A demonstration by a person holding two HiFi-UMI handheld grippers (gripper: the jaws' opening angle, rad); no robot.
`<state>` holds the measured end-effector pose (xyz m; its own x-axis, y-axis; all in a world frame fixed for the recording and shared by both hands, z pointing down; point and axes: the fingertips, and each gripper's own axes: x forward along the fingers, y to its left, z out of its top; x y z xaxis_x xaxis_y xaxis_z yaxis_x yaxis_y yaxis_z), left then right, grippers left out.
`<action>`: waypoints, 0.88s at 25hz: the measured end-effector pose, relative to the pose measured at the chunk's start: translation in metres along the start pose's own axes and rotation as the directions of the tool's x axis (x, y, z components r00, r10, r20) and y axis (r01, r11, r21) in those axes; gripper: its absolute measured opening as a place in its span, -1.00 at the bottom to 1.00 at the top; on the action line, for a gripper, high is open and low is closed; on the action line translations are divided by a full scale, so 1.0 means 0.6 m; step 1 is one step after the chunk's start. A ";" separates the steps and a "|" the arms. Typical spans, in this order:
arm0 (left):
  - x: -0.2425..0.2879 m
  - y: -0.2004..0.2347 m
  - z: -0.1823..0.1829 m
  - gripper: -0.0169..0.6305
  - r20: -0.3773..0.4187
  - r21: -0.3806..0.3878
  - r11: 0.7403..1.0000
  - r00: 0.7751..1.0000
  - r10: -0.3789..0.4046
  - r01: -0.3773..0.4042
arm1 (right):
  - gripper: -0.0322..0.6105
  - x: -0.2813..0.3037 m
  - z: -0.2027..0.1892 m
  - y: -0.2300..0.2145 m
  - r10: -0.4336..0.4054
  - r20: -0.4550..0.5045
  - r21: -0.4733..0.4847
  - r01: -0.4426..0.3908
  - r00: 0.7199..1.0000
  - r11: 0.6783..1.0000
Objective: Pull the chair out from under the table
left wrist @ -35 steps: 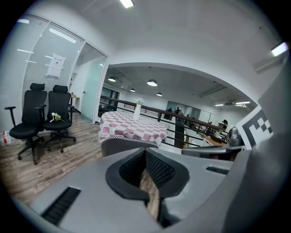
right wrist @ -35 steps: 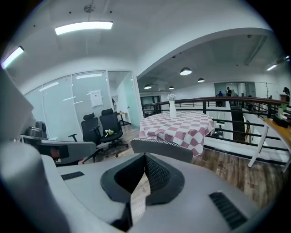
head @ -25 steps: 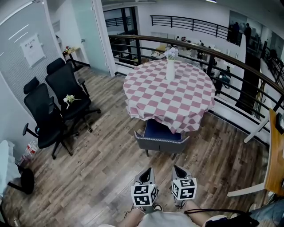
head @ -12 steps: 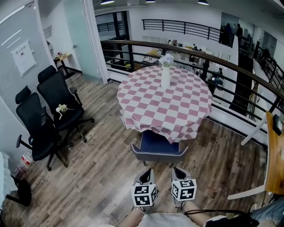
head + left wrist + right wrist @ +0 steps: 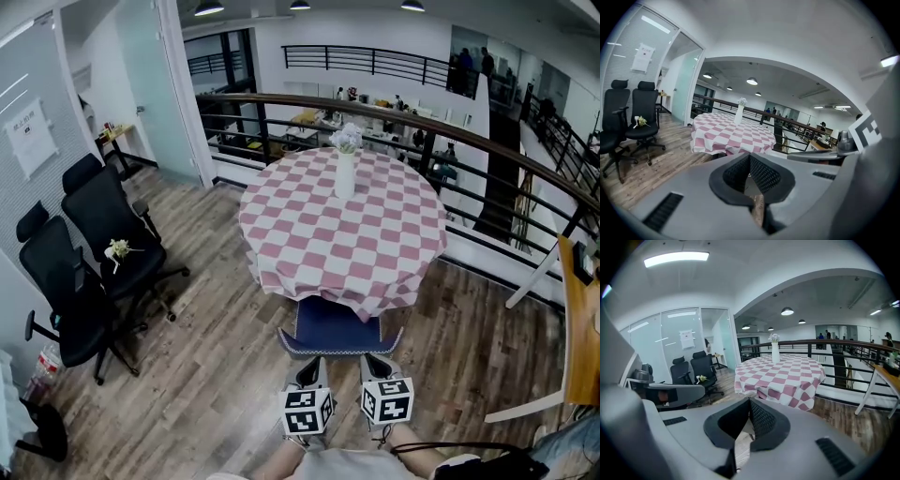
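Observation:
A round table (image 5: 342, 225) under a pink-and-white checked cloth stands in the middle of the head view, with a white vase (image 5: 345, 173) of flowers on it. A chair (image 5: 337, 330) with a blue seat and a grey back is tucked under the table's near edge. My left gripper (image 5: 308, 368) and right gripper (image 5: 377, 363) are side by side just short of the chair back, touching nothing. Both are shut and empty. The left gripper view shows closed jaws (image 5: 750, 157) pointing at the table (image 5: 731, 136). The right gripper view shows the same (image 5: 749, 401).
Two black office chairs (image 5: 98, 248) stand at the left, one with a small flower sprig (image 5: 117, 249) on its seat. A dark railing (image 5: 469, 131) curves behind the table. A wooden tabletop edge (image 5: 579, 328) on white legs is at the right. Wood floor lies all around.
The table and the chair have come nearer in the head view as both grippers advance together towards the chair back. Both stay shut.

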<state>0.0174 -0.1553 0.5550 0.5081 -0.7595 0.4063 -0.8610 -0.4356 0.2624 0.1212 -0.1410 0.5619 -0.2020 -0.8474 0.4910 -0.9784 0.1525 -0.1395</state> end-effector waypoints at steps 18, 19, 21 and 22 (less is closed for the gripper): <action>0.093 0.075 0.038 -0.94 -0.052 0.003 0.997 0.996 -0.077 0.077 | -0.85 0.085 0.055 0.015 -0.048 0.029 0.071 0.046 0.998 0.996; 0.094 0.074 0.033 -0.94 -0.062 0.001 0.997 0.995 -0.076 0.076 | -0.85 0.086 0.049 0.011 -0.046 0.014 0.073 0.045 0.999 0.996; 0.097 0.072 0.029 -0.94 -0.077 -0.006 0.998 0.995 -0.070 0.070 | -0.85 0.089 0.042 0.003 -0.040 -0.010 0.080 0.040 0.999 0.996; 0.098 0.070 0.030 -0.94 -0.080 -0.012 0.998 0.994 -0.069 0.069 | -0.85 0.090 0.043 -0.001 -0.036 -0.016 0.079 0.037 0.999 0.996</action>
<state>0.0107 -0.2269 0.5744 0.5668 -0.6861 0.4561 -0.8237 -0.4812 0.2999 0.1119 -0.2001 0.5665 -0.1673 -0.8441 0.5095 -0.9788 0.0803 -0.1883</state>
